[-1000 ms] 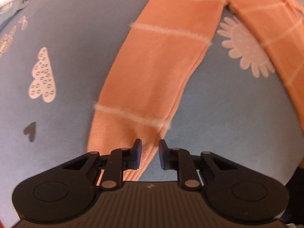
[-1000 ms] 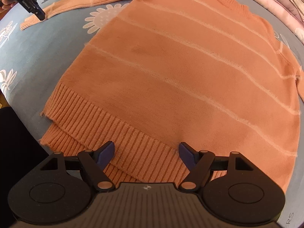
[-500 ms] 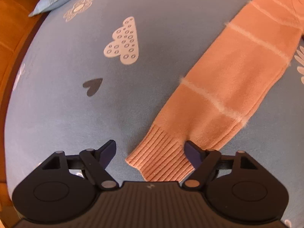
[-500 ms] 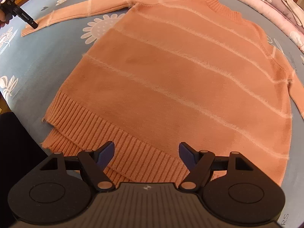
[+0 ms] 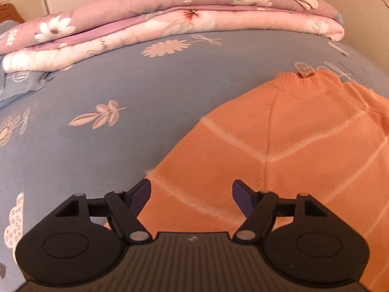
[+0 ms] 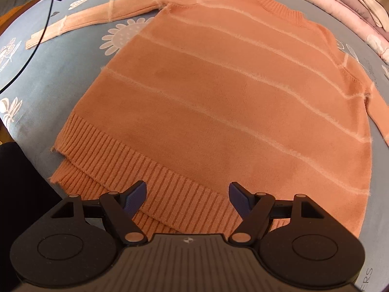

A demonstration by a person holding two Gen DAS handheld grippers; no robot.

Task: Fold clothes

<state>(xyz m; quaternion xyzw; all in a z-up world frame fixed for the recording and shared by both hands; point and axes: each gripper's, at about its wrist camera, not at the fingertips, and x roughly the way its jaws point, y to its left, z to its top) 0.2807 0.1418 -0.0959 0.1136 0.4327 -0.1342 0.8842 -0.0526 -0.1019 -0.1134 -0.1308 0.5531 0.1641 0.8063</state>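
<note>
At upper left, right wrist view: sleeve (image 6: 97, 17) lies flat, cuff toward left edge | centre: orange sweater (image 6: 231, 92) spread on blue bedsheet (image 6: 36, 77), long axis from hem at lower left to collar at upper right | bottom: right gripper (image 6: 187, 196) wide, above hem, holding nothing | left wrist view: left gripper (image 5: 192, 194) wide over sweater's shoulder, empty.

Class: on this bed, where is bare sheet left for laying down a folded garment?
Free: blue sheet between the orange sweater and the folded quilts; a small patch between its outstretched sleeve and body. Crowded: the middle, under the sweater.
</note>
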